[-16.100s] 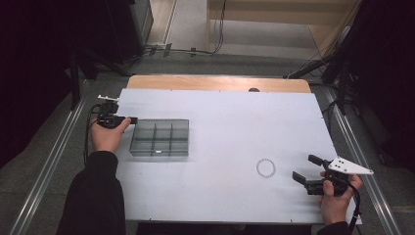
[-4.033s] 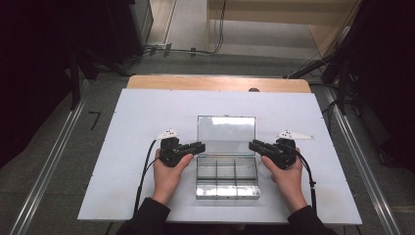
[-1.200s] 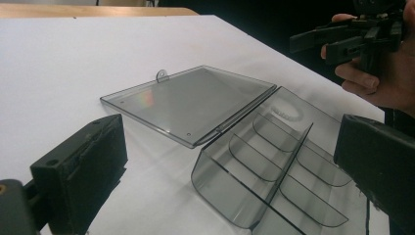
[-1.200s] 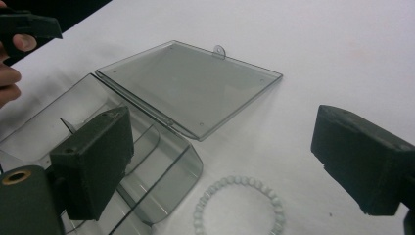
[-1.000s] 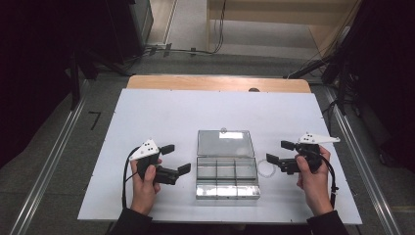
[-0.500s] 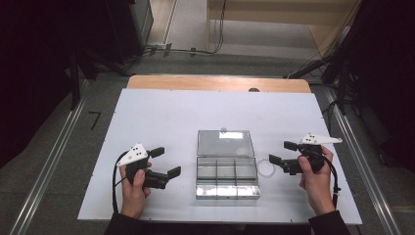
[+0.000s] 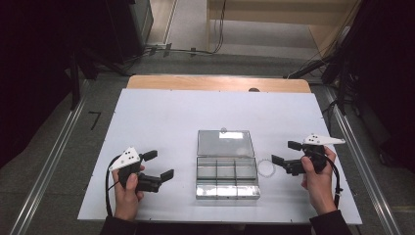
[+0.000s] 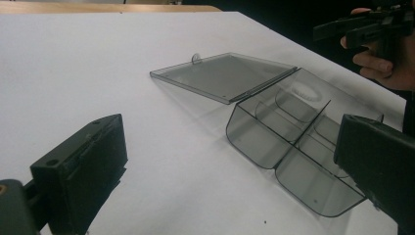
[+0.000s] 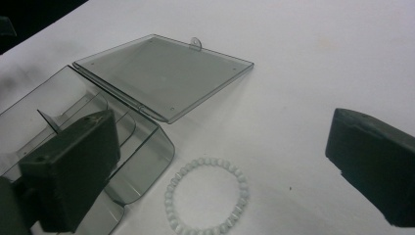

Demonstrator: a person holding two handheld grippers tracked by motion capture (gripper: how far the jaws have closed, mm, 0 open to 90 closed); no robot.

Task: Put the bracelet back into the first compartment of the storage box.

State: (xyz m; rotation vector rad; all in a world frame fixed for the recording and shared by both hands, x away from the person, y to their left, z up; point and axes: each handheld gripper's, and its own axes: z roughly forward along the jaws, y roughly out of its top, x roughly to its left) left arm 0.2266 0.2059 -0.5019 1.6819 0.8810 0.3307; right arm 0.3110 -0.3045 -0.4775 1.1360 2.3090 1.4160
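Observation:
A smoky clear compartment box (image 7: 226, 177) lies at the middle of the white table, its lid (image 7: 225, 143) folded flat open on the far side. A pale bead bracelet (image 7: 266, 168) lies on the table just right of the box. My left gripper (image 7: 159, 165) hovers open left of the box, which I see between its jaws (image 8: 293, 147). My right gripper (image 7: 285, 152) sits right of the bracelet; its jaws have just been opening and hold nothing. In the right gripper view the bracelet (image 9: 205, 196) rests on the table beside the box's corner (image 9: 147, 147), ahead of the open jaws.
The white table board (image 7: 161, 117) ends in a wooden strip (image 7: 215, 83) at the far edge. Metal rails run along both sides of the table, and cables lie on the floor beyond. The right hand and its gripper (image 8: 364, 27) appear far off in the left gripper view.
My left hand has drawn away from the box, to the left and toward the near edge. The right hand has kept its place, its jaws a little wider. Box and bracelet have not moved.

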